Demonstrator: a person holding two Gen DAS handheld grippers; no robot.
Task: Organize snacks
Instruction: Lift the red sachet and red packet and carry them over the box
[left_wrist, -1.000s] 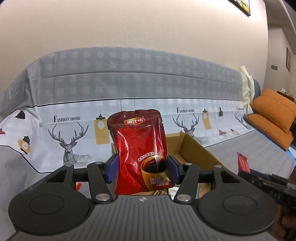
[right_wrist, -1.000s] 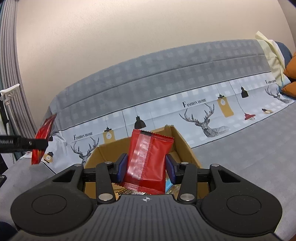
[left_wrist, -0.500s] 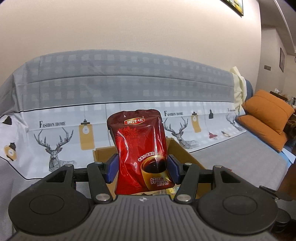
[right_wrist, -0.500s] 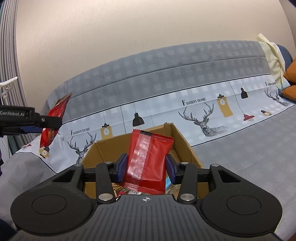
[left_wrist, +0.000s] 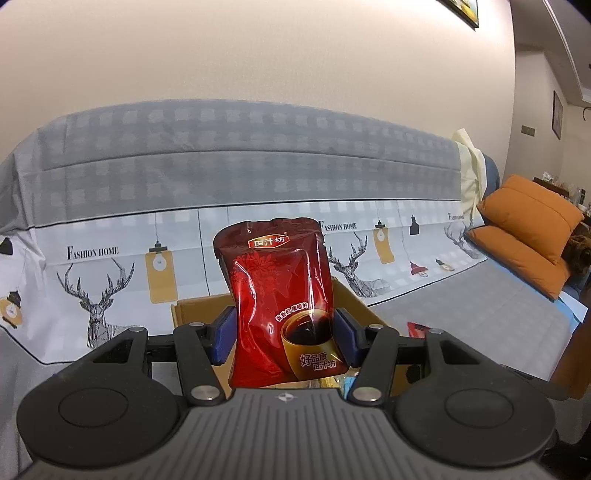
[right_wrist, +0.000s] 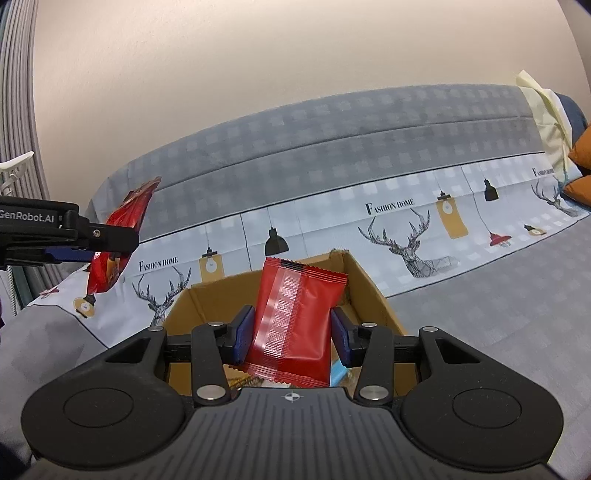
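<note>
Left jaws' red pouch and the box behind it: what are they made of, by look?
Red pouch: looks like glossy plastic or foil laminate, going by the bright glare streaks, the wrinkles and the flat sealed top edge. Box: brown corrugated cardboard by its look, matte tan, with a raw cut flap edge and fold creases.

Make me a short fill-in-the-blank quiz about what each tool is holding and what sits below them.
1. The left tool grips a dark red pouch picturing a ____ of drink.
2. The right tool grips a plain ____ packet.
3. Behind both stands an open ____ box.

Missing: cup; red; cardboard
</note>
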